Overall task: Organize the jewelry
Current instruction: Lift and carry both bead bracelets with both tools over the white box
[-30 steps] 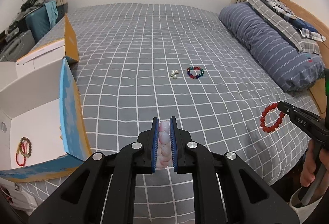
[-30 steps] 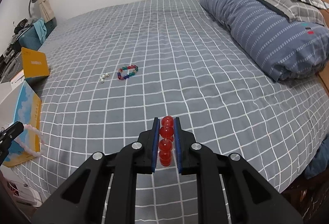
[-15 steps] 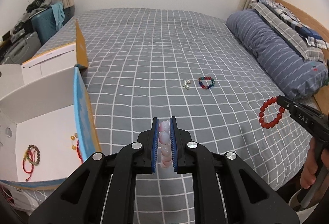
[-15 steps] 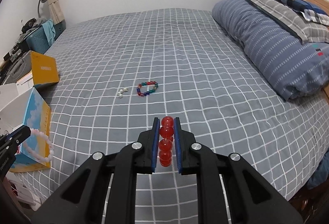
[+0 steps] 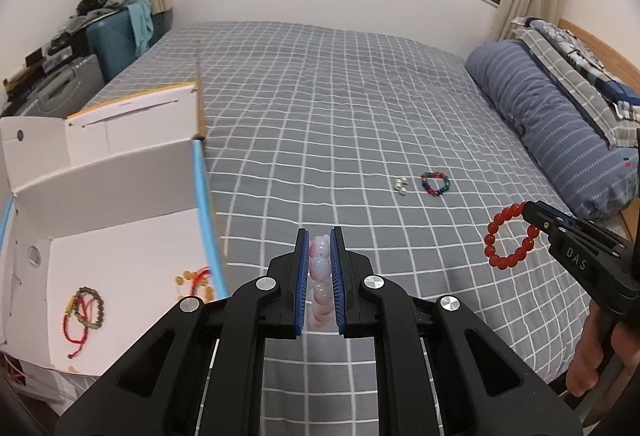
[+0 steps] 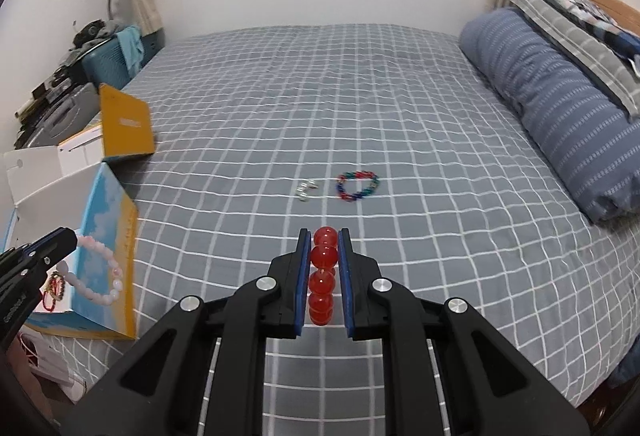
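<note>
Between the left gripper's (image 5: 320, 240) blue pads sits a pale pink bracelet (image 5: 321, 268), clamped tight; the right gripper (image 6: 324, 240) pinches a red bracelet (image 6: 323, 276) likewise. Both hang above the bed (image 5: 320, 95). Left of the left gripper lies the open box (image 5: 132, 260), holding what look like earlier bracelets. Delivery is in hand; next, each must swing over the box and release. Ahead lie a multicoloured bracelet (image 6: 357, 186) and small silver pieces (image 6: 305, 191).

**Camera placement: both wrist views**

My left wrist camera looks along my left tongs (image 5: 320, 236) across the bed (image 5: 340, 95) toward the window wall, close above the near edge. My right wrist camera, beside it, faces likewise. Both share the multicolour bracelet (image 5: 435, 184) (image 6: 357, 186) mid-bed and the open box (image 5: 120, 236) (image 6: 104, 236).
</note>
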Demonstrator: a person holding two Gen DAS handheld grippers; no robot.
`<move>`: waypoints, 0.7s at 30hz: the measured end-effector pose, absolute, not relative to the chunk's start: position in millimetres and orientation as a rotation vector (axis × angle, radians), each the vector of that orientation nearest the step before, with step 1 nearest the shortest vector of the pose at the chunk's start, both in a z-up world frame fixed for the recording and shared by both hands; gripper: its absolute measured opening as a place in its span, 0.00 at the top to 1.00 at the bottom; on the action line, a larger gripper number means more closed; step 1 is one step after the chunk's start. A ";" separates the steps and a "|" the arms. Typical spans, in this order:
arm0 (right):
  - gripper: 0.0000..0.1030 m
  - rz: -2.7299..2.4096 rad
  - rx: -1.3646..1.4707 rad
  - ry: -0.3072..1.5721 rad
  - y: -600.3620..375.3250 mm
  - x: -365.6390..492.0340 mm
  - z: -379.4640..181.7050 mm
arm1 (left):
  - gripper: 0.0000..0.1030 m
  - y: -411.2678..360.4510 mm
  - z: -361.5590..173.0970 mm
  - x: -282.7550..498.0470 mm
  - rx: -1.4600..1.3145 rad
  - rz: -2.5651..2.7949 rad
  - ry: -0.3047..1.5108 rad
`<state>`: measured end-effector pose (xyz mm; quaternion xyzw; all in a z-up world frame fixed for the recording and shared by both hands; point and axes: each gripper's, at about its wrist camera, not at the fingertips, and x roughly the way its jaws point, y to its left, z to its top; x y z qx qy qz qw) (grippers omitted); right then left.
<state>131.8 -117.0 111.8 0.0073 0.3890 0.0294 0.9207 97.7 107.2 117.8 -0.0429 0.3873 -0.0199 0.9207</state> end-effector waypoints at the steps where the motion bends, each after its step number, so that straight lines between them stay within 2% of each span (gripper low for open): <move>1: 0.87 0.067 0.014 0.796 -113.2 131.6 113.2 | 0.90 110.9 119.9 96.4 -0.090 -0.035 0.792; 21: 0.87 0.257 -0.021 0.710 7.9 127.0 141.0 | 0.90 201.0 153.7 55.9 -0.147 0.091 0.716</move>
